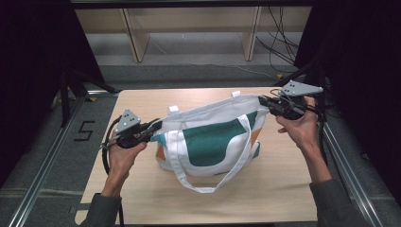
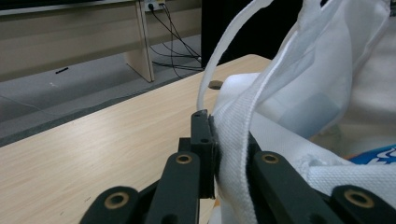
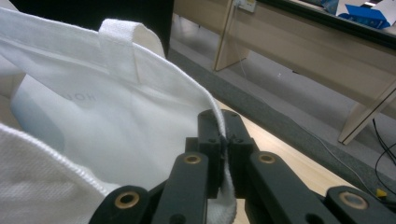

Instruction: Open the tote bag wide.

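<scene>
A person at a pale wooden surface [image 1: 283, 189] holds a white tote bag [image 1: 208, 142] stretched between two hand-held tongs. The bag, printed with teal and orange shapes, sits around the middle of the surface, its mouth pulled open and lifted, its base resting on the wood. The left tongs [image 1: 156, 125] are clamped on the bag's rim at the end nearer the surface's left edge; in the left gripper view the black jaws pinch the white hem [image 2: 233, 140] between them. The right tongs [image 1: 262, 100] are clamped on the opposite end of the rim, near the far right corner of the surface; the right gripper view shows the jaws closed tight on the fabric edge [image 3: 224, 140]. One long white handle [image 1: 208, 184] hangs down the bag's front and loops onto the surface toward the near edge. A second handle [image 2: 224, 51] arcs up above the rim in the left gripper view. Pale wooden furniture legs [image 1: 135, 38] and cables [image 1: 279, 42] stand on the grey floor beyond the far edge
</scene>
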{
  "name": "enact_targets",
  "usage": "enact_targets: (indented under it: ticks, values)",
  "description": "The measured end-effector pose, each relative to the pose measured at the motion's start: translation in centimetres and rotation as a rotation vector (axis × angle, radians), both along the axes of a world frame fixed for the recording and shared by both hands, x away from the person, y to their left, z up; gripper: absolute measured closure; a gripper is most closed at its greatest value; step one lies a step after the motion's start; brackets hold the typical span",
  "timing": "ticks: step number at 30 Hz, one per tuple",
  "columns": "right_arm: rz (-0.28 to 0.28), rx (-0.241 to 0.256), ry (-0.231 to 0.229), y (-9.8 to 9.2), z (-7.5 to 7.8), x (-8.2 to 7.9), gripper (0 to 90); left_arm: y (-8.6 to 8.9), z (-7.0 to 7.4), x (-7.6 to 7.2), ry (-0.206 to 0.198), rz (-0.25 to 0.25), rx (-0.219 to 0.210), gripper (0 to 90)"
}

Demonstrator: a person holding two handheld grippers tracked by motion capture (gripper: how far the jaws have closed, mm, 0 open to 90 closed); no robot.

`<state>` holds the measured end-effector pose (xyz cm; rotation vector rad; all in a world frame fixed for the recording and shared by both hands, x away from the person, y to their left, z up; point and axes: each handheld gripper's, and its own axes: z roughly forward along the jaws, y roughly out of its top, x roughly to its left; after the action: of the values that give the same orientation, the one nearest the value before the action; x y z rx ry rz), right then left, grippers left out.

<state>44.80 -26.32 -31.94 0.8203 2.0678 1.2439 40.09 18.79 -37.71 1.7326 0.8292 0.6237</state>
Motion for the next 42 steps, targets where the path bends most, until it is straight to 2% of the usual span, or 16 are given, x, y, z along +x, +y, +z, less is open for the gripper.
enact_targets:
  ticks: [3,5,7,11,15,18,22,23,25,28,29,31,36,39,40,42]
  values:
    - [0.0,0.002,0.012,-0.1,-0.1,0.4,88.4,0.0,0.0,1.0,0.006,0.01,-0.019,83.4]
    - [-0.021,0.003,0.015,-0.1,-0.3,1.0,88.4,0.0,0.0,1.7,0.046,0.017,-0.066,81.1]
    - [-0.042,0.001,0.038,0.1,-0.5,1.8,88.4,0.5,0.0,2.6,0.1,0.019,-0.13,69.6]
    - [-0.05,0.012,0.051,0.5,-0.6,3.1,88.4,1.2,-0.3,2.8,0.17,0.011,-0.181,52.9]
    - [-0.066,-0.007,0.04,1.0,-0.7,3.7,88.4,1.5,-0.1,2.3,0.194,0.008,-0.178,44.5]
    - [-0.074,-0.017,0.031,1.4,-0.9,4.3,88.4,1.8,0.8,2.0,0.212,-0.017,-0.218,34.0]
    - [-0.088,-0.025,0.057,1.3,-1.0,4.3,88.4,2.2,2.2,2.1,0.247,-0.04,-0.329,26.4]
    - [-0.09,-0.016,0.058,1.1,-1.1,4.4,88.4,2.5,2.9,2.0,0.234,-0.062,-0.4,24.2]
    - [-0.098,-0.017,0.058,1.0,-1.3,4.6,88.4,2.9,3.7,1.3,0.207,-0.059,-0.431,21.3]
    - [-0.104,-0.009,0.069,1.0,-1.6,4.7,88.4,3.2,4.1,0.4,0.195,-0.067,-0.413,18.8]
    - [-0.092,-0.029,0.075,0.9,-1.7,4.8,88.4,3.6,3.9,-1.4,0.191,-0.045,-0.35,19.4]
    - [-0.099,-0.016,0.058,0.9,-1.9,4.9,88.4,3.9,3.3,-2.8,0.185,-0.032,-0.311,19.7]
    - [-0.09,-0.016,0.063,1.1,-1.8,4.7,88.4,4.9,1.4,-4.8,0.187,-0.066,-0.412,23.0]
    - [-0.103,-0.007,0.056,1.0,-1.7,4.8,88.4,5.1,-0.7,-5.4,0.201,-0.046,-0.288,23.2]
    - [-0.103,-0.007,0.056,1.0,-1.7,4.8,88.4,5.1,-0.7,-5.4,0.201,-0.046,-0.288,23.5]
    - [-0.101,-0.006,0.059,0.9,-1.6,4.9,88.4,4.2,-3.1,-5.0,0.261,-0.055,-0.203,24.2]
